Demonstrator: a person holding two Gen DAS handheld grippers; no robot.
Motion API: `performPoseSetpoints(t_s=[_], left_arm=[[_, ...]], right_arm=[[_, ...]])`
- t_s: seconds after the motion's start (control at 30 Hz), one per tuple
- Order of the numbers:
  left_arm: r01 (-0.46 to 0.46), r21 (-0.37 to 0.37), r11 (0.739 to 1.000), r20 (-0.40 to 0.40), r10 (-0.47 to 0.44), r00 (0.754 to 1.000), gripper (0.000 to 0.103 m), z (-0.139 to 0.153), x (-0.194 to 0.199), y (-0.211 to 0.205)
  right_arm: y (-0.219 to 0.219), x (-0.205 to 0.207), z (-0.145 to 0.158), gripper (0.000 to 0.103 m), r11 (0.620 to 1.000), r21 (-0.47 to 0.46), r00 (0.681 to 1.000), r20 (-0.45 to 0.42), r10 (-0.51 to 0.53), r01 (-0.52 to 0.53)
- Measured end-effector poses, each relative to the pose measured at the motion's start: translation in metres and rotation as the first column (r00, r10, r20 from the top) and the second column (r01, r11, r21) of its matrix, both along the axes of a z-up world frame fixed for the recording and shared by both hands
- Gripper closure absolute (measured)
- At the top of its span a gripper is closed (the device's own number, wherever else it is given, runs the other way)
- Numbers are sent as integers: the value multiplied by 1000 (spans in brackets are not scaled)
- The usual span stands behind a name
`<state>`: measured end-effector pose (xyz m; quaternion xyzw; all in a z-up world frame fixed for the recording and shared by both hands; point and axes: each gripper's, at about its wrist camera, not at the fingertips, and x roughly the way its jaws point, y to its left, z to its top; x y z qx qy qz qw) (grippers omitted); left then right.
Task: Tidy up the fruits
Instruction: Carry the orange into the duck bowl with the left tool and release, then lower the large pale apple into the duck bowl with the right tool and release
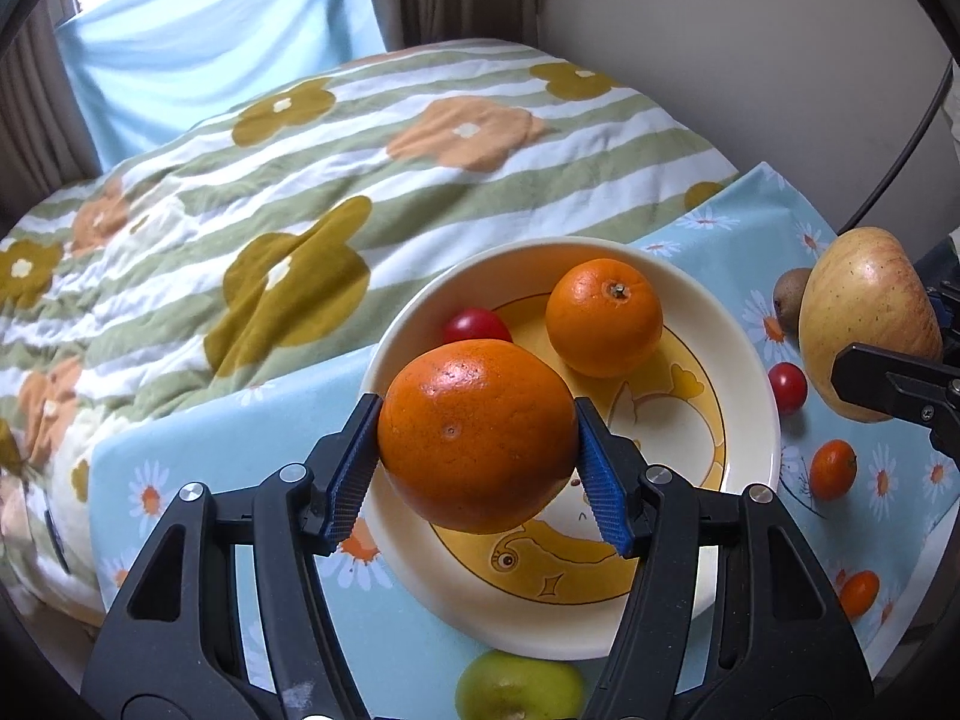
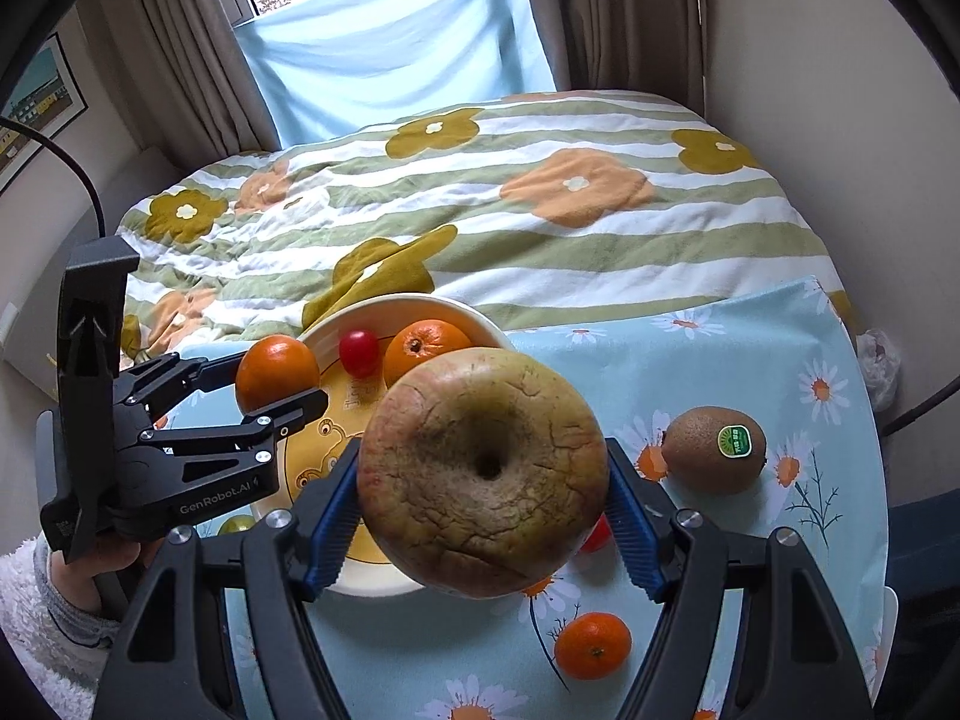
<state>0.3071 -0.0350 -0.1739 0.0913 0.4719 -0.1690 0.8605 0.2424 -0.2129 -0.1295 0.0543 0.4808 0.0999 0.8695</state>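
Note:
My left gripper (image 1: 478,450) is shut on a large orange (image 1: 477,432) and holds it above the near left part of a cream bowl (image 1: 750,360) with a yellow cartoon print. In the bowl lie a smaller orange (image 1: 604,317) and a cherry tomato (image 1: 474,324). My right gripper (image 2: 483,510) is shut on a big yellow-red apple (image 2: 483,471), held above the cloth at the bowl's (image 2: 480,312) right side. The apple also shows in the left wrist view (image 1: 864,318). The left gripper with its orange (image 2: 276,372) shows in the right wrist view.
On the blue daisy cloth (image 2: 750,348) lie a kiwi (image 2: 714,450), a small mandarin (image 2: 593,645), a cherry tomato (image 1: 787,387), two small orange fruits (image 1: 833,469) (image 1: 859,593) and a green fruit (image 1: 519,684). A striped flowered quilt (image 1: 360,168) covers the bed behind.

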Motion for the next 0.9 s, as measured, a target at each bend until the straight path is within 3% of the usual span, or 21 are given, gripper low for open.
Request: performPoseSetpoints(t_s=[0.03,0.07,0.1,0.43,0.9], left_arm=[[5,-5,1000,9,-5,1000,31,1,-1,-1],[7,-11,1000,19,-7,1000,12,4,-2,-1],[5,-17,1000,30,-5,1000,1,7,-3,0],[-11,-47,999,72,14,997,0,32,-15,14],[-165,-55,985,77,169,983,0,55,-56,63]], right_arm=[[0,0,0,33,1000,-2,1000,0,-5,5],[-1,0,0,33,1000,-3,1000,1,-11,11],[-1,0,0,33,1000,-3,1000,1,-15,15],[-2,-1,6,33,1000,-9,1000,7,-21,21],[18,15,-4,33,995,4,995,-7,99,-99]])
